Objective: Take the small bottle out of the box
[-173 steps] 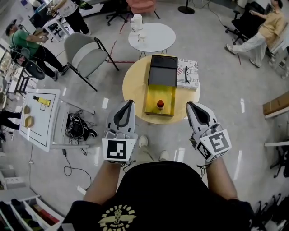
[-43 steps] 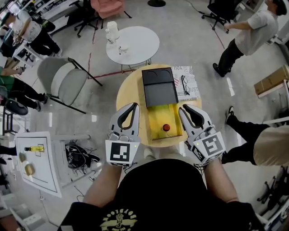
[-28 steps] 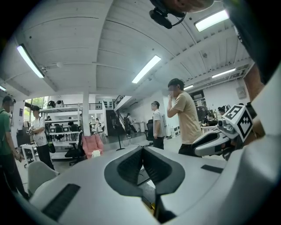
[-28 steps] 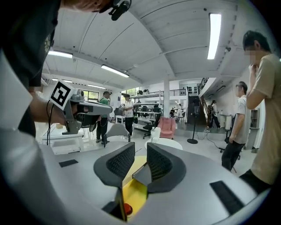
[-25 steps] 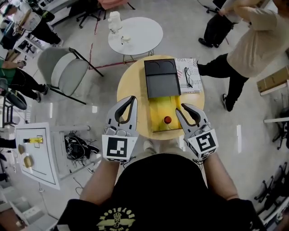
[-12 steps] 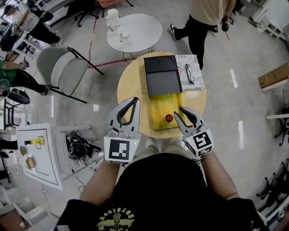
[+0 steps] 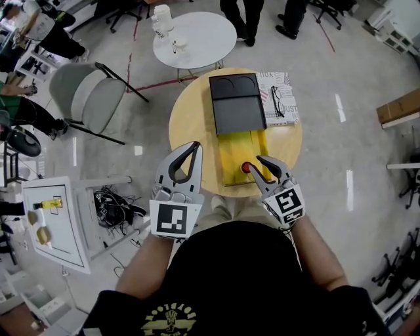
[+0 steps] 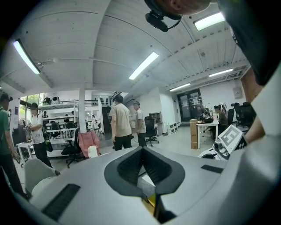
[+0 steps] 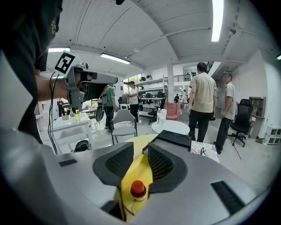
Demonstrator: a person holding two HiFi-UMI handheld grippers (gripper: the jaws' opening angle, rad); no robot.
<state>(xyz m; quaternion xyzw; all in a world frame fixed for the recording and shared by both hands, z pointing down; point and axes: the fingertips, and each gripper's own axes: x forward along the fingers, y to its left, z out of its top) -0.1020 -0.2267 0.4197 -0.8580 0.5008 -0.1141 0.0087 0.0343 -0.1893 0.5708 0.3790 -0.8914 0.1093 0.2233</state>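
A box with a yellow inside (image 7: 236,151) and a black lid (image 7: 236,102) folded back lies on the round wooden table (image 7: 190,111). The small bottle with a red cap (image 7: 246,167) stands upright in the yellow part, near the front edge. My right gripper (image 7: 257,165) is at the bottle, jaws apart on either side of it. In the right gripper view the red-capped bottle (image 9: 138,190) shows low between the pads, which do not press on it; the right gripper (image 9: 140,148) stands open. My left gripper (image 7: 194,147) hovers left of the box with its tips together, as the left gripper (image 8: 142,150) view confirms.
A patterned booklet with glasses on it (image 7: 279,98) lies right of the lid. Beyond the table stand a white round table (image 7: 197,42) and a grey folding chair (image 7: 85,88). A white cart (image 7: 56,220) is at my left. People's legs (image 7: 246,16) show at the top.
My right gripper has moved in to the left and now brackets the bottle. The person walking past the table has gone toward the far side. The left gripper stays put.
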